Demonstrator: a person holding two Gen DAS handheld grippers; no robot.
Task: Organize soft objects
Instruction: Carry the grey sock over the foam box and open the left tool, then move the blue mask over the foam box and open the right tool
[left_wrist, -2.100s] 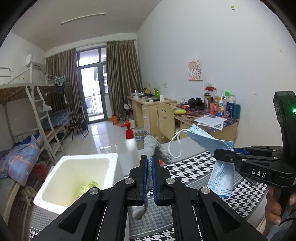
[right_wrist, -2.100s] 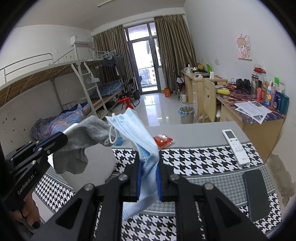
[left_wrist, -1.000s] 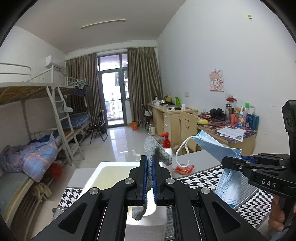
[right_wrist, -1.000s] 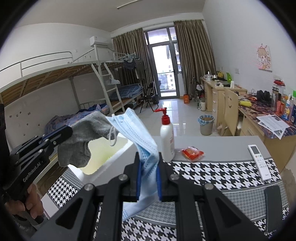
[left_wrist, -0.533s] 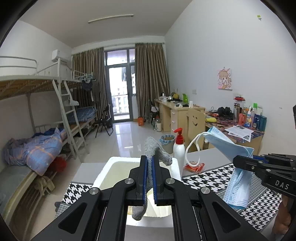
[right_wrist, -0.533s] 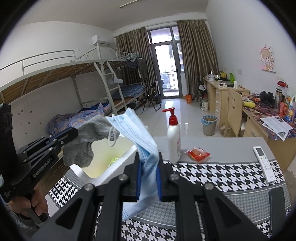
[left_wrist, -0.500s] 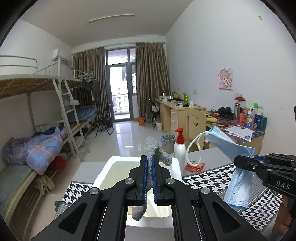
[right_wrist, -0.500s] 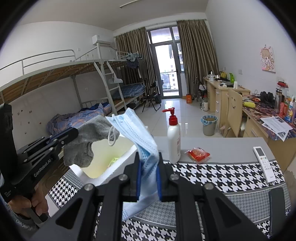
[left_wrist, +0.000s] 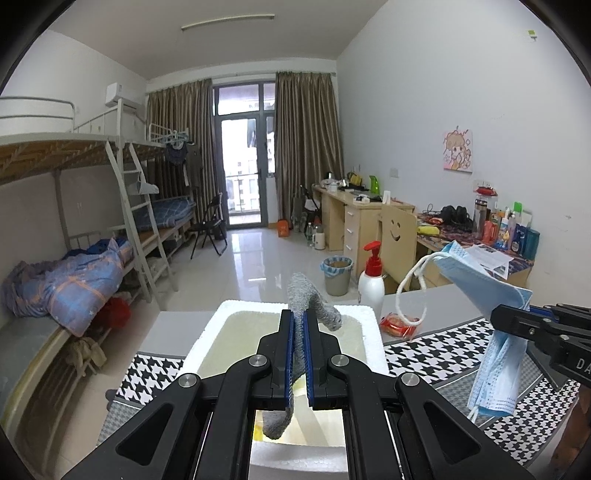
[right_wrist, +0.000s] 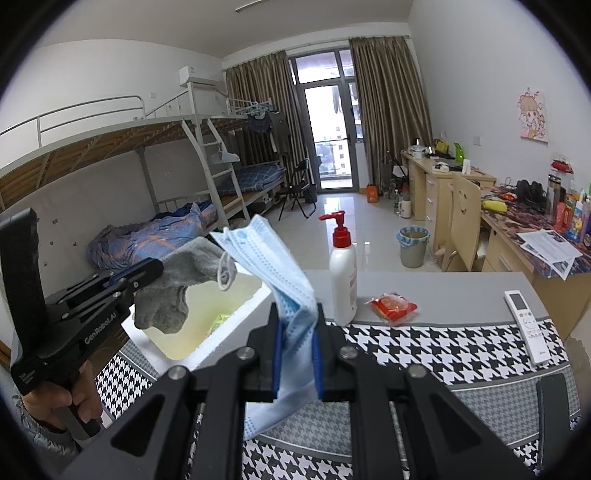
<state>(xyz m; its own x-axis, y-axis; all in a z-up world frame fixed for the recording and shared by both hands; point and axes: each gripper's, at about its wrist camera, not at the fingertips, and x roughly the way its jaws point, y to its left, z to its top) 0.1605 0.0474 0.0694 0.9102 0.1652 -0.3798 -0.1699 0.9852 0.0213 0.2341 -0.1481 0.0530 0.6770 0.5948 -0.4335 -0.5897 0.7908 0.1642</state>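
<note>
The left gripper (left_wrist: 299, 328) is clenched on a grey sock (left_wrist: 308, 301), which it holds in the air over the open white foam box (left_wrist: 371, 332). The sock's top flops to the right above the jaws and its lower end dangles below them into the box opening. In the right wrist view the sock (right_wrist: 173, 291) hangs above the box's near-left part, with something green (right_wrist: 221, 318) lying inside the box (right_wrist: 236, 325).

The right gripper (right_wrist: 295, 332) grips a blue mask (right_wrist: 273, 266), bunched between its pads; the mask's upper end fans up and to the left, its ear loop near the sock. The mask hangs just right of the box, above the houndstooth cloth (right_wrist: 424, 347).

On the table beyond stand a pump bottle (right_wrist: 342, 277) and a red packet (right_wrist: 392, 303); a remote (right_wrist: 526, 323) lies to the right.
</note>
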